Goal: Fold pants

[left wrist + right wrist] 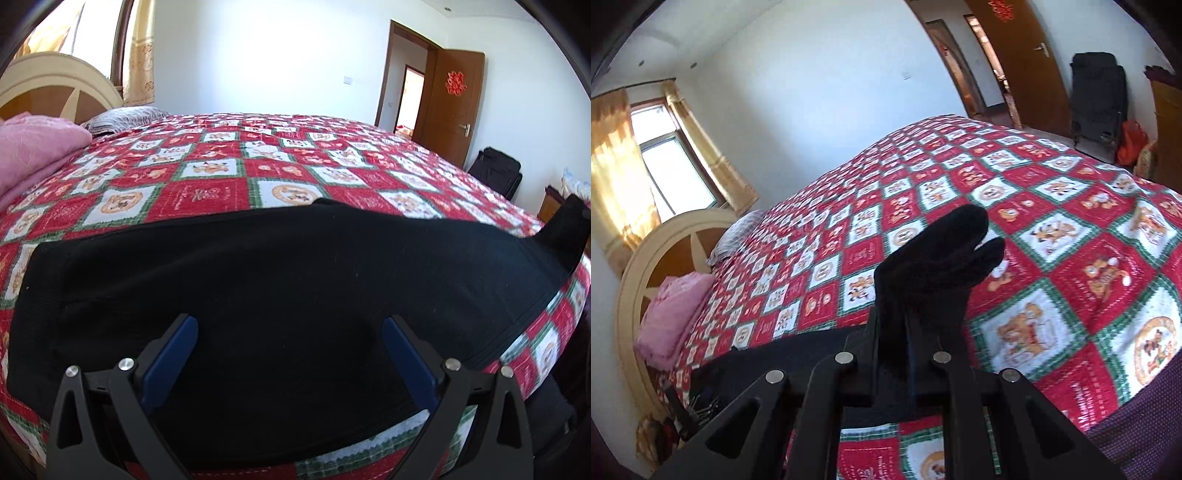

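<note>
Black pants point(280, 266) lie spread across the near edge of a bed with a red, white and green patchwork quilt point(207, 192). My left gripper point(290, 325) hovers just above the middle of the cloth, its blue-padded fingers point(173, 354) wide open with nothing pinched between them. At the far right of the left wrist view one end of the pants point(565, 229) is lifted off the bed. In the right wrist view my right gripper point(910, 317) is shut on that end of the pants point(938, 254), and a bunch of the cloth sticks up past the fingertips.
A pink folded blanket point(33, 147) and a grey pillow point(122, 120) lie at the head of the bed by the cream headboard point(646, 266). A brown door point(456, 103) stands open at the far wall, with a black suitcase point(1099, 96) beside it.
</note>
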The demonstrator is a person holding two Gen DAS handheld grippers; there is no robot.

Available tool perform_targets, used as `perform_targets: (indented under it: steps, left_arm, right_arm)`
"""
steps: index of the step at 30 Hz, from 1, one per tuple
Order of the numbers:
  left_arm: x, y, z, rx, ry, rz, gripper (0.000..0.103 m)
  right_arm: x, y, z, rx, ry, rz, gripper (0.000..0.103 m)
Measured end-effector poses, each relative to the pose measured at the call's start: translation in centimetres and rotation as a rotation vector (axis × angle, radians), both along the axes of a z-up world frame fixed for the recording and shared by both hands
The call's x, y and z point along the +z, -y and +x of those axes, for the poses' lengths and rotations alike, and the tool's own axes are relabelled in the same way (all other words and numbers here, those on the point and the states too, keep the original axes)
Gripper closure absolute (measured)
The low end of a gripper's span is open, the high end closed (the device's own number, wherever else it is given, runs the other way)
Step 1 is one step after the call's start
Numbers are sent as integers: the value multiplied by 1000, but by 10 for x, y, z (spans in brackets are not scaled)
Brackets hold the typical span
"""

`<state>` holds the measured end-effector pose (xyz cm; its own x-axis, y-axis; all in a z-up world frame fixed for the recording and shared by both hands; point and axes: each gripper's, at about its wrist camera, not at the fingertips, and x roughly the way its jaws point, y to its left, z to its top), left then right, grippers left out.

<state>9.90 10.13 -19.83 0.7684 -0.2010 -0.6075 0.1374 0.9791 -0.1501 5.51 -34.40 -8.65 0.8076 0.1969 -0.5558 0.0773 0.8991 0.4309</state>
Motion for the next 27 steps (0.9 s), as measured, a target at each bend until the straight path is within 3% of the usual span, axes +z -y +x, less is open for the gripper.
perform_targets:
  steps: [7,14,21,25,27]
  left_arm:
    - [17,4,-2,-5,37,-30,1]
    - [33,18,-5,-67,57,-71,1]
    - [43,49,-3,-205,29,-134,1]
    - [49,80,7,-305,0,-150,1]
    - [53,101,12,-371,-15,-165,1]
  right_arm:
    - [-1,-46,13,107,-9,-34,92]
    - [-31,-100,37,214,-76,-59,92]
    - [-85,-133,60,290,-194,-76,92]
    - [-101,-148,63,354,-264,-166,88]
    - [-98,-143,60,373,-256,-137,77]
